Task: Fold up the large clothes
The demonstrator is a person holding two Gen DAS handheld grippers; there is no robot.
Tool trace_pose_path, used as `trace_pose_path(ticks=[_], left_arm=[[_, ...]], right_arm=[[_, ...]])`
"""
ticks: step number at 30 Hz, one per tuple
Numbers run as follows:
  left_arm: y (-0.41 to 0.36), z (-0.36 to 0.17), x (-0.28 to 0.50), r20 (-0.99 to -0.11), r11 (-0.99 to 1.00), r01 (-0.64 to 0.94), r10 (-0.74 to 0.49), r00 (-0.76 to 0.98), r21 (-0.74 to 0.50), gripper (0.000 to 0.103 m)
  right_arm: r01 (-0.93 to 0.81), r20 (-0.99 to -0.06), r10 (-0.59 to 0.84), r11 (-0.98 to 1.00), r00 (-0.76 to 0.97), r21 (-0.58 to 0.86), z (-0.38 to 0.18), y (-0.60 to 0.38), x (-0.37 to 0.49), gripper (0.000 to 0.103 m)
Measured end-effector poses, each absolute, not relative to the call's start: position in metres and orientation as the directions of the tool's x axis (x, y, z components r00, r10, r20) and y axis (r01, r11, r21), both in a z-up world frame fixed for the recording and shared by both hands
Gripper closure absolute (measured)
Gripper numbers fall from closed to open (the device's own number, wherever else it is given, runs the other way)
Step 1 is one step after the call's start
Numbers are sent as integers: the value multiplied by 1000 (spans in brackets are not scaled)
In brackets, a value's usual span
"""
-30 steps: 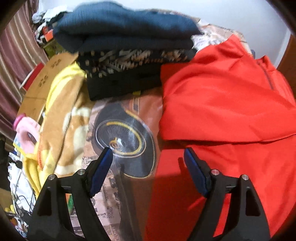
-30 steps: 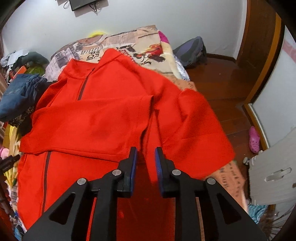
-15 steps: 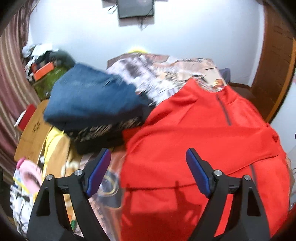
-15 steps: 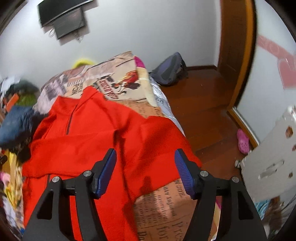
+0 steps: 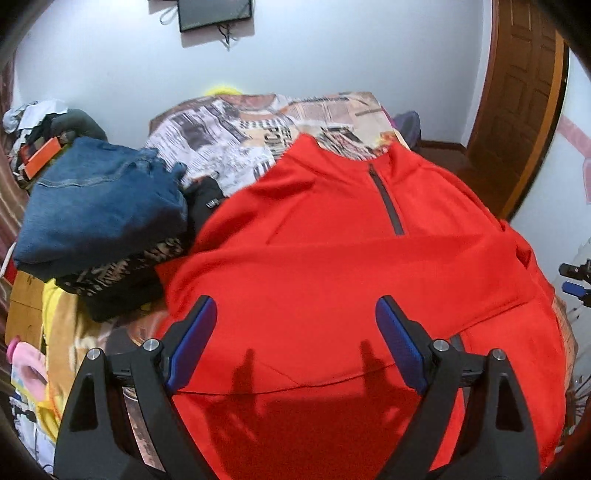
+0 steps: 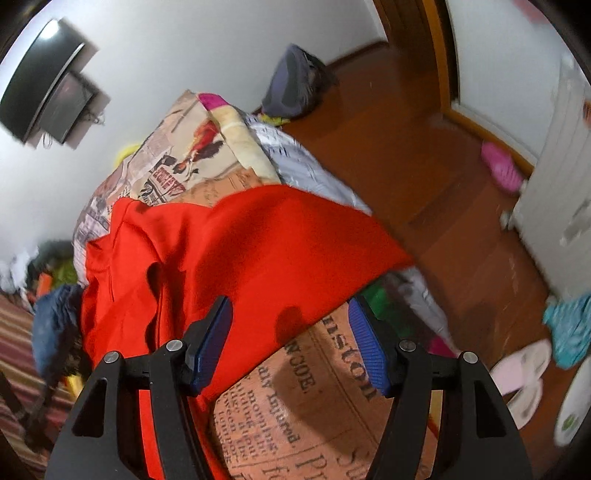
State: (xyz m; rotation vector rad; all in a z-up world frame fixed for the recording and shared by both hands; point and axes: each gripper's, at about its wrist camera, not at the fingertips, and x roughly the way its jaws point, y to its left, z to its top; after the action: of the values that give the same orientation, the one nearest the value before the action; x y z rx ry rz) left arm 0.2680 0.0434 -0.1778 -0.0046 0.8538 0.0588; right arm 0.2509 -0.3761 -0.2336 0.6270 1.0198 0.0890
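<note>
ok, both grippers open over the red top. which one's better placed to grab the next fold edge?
Probably right. The right gripper hangs open directly over the red top's loose sleeve edge, where it meets the newspaper-print bedspread. The left gripper is open too, but faces mid-garment with no free edge between its fingers.

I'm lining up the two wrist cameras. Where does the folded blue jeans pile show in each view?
Left wrist: the folded blue jeans sit at upper left, atop a patterned dark garment, left of the red pullover.
Right wrist: only a blurred blue edge at far left, beyond the pullover.
Shared landmark: the wall-mounted screen.
</note>
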Motion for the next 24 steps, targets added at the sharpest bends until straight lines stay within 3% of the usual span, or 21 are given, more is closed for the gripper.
trace_pose_path(ticks=[4,12,15,17,20,24], left_arm=[[41,-189,271,-775,998,-54,43,630,12,15],[52,-202,273,-800,996,-88,34,599,-24,15],[56,-204,271,-803,994,-99,30,595,-36,15],[58,-203,268,-801,994,-107,38,598,-32,15],[62,-203,265,-799,993,-116,42,599,-35,15],[68,-202,259,-803,991,-120,17,596,-67,15]], right_arm=[[248,-755,424,765,500,594,-255,-380,263,42],[299,-756,421,736,501,608,-267,-382,283,39],[305,-761,388,747,520,590,-264,-383,288,46],[322,-773,356,758,525,568,-262,-383,291,65],[326,-775,325,768,542,551,-255,-382,292,84],[282,-745,286,797,603,534,-227,-376,285,91]])
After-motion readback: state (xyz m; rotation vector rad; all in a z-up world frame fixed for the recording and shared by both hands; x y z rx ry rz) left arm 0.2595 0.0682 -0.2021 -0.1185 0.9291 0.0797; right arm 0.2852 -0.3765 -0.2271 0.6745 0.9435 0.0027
